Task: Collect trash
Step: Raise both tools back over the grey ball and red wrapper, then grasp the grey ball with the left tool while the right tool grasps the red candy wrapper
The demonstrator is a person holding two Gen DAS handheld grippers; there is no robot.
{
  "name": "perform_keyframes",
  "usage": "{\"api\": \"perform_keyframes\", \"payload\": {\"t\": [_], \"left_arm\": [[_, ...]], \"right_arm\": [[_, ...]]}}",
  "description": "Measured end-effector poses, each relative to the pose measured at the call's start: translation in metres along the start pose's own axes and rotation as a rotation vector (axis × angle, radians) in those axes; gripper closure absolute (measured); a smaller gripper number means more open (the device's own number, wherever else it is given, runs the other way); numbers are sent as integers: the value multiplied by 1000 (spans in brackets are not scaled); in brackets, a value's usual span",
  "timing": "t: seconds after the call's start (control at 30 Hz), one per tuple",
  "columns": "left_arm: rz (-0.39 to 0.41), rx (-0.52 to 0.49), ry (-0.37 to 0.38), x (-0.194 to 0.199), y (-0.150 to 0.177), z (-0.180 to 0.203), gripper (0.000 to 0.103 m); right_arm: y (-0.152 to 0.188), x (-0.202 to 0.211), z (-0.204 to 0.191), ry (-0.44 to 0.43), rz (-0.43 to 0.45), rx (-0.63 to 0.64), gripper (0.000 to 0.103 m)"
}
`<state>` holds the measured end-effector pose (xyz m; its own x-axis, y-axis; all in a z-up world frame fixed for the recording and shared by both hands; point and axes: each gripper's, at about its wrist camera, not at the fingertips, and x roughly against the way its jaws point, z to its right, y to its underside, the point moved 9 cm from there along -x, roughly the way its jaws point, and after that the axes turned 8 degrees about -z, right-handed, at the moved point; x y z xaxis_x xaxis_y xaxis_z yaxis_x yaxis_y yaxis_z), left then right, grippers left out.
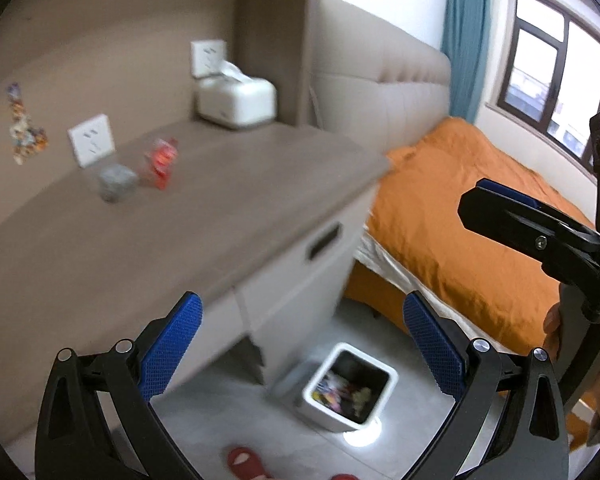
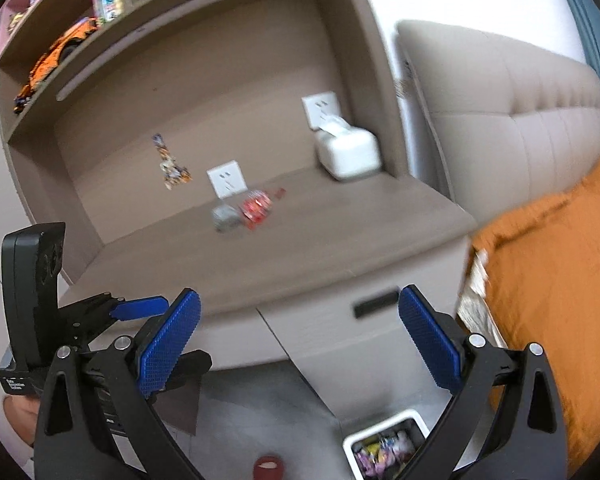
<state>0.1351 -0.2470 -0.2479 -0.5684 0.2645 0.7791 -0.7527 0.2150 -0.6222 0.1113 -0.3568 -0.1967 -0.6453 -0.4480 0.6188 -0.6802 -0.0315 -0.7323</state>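
Roughly: bed point(image 1: 460, 216) with orange cover sits right of the desk point(image 1: 204, 216), both big; desk top is bare except for two bits of trash near the back wall by a socket. White bin point(image 1: 350, 388) stands on the floor below the desk's front corner, beside the bed, already holding wrappers. Left hand-held gripper point(image 1: 300, 348) hangs above the bin, fingers spread wide, nothing between them. Right hand-held gripper point(image 2: 300, 340) faces the desk front, also wide open and empty. Tissue box point(image 2: 348, 154) at the desk's back right corner, well apart from the trash, leave it. Targets: grey crumpled ball point(image 2: 226, 216) and red wrapper point(image 2: 258, 206), touching or nearly so, blurred. Step looks like reaching for the next piece. Do it well: take one item at a time, come down from above, straddle the ball fully before closing; the wrapper is likely flimsy, so pinch a raised fold, not the flat edge.
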Motion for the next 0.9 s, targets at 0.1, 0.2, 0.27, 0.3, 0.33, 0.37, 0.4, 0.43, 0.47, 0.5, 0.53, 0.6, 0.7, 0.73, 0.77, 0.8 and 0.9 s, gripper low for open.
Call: {"api": "perform_keyframes", "payload": {"t": [0.1,0.2,0.27,0.3,0.33,0.37,0.4,0.43,0.47,0.5,0.53,0.6,0.7,0.73,0.77,0.8,0.9], "left_arm": [[35,16,-6,11,-17,-34,5],[55,15,-19,15,-36,-74,5],[50,10,-24,10,-49,-104,5],[43,12,-21,6,-55,-120,5],[39,13,-16,4,-60,-130,5],[37,11,-12,1,-68,-146,5],[40,8,-11,-3,-76,-158,5],[39,2,-14,-7,-82,-170,5],[36,-5,-15,-12,-87,-179,5],[35,-14,-16,-18,-93,-189,5],[34,-19,-17,-23,-98,-196,5],[23,-31,-8,-37,-108,-213,5],[3,-44,-5,-58,-117,-229,5],[-8,-46,8,-68,-121,-235,5],[-13,-47,19,-74,-123,-238,5],[-22,-48,32,-81,-124,-241,5],[-62,-54,76,-103,-127,-247,5]], "right_arm": [[-22,-15,-25,-4,14,44,4],[-48,-39,-50,-6,27,73,4],[-62,-59,-63,-6,20,87,4],[-71,-72,-69,-5,14,97,4],[-78,-84,-74,-8,7,98,4],[-85,-95,-77,-10,3,95,4],[-93,-109,-81,-20,-2,86,4],[-99,-119,-83,-28,-6,75,4],[-106,-133,-84,-27,-12,57,4],[-110,-142,-84,-24,-17,48,4],[-114,-155,-83,-11,-27,40,4],[-118,-176,-81,23,-47,42,4],[-123,-202,-79,65,-66,50,4],[-126,-213,-77,93,-71,56,4],[-127,-222,-74,126,-70,61,4],[-129,-228,-71,160,-68,64,4],[-130,-251,-58,264,-82,62,4]]}}
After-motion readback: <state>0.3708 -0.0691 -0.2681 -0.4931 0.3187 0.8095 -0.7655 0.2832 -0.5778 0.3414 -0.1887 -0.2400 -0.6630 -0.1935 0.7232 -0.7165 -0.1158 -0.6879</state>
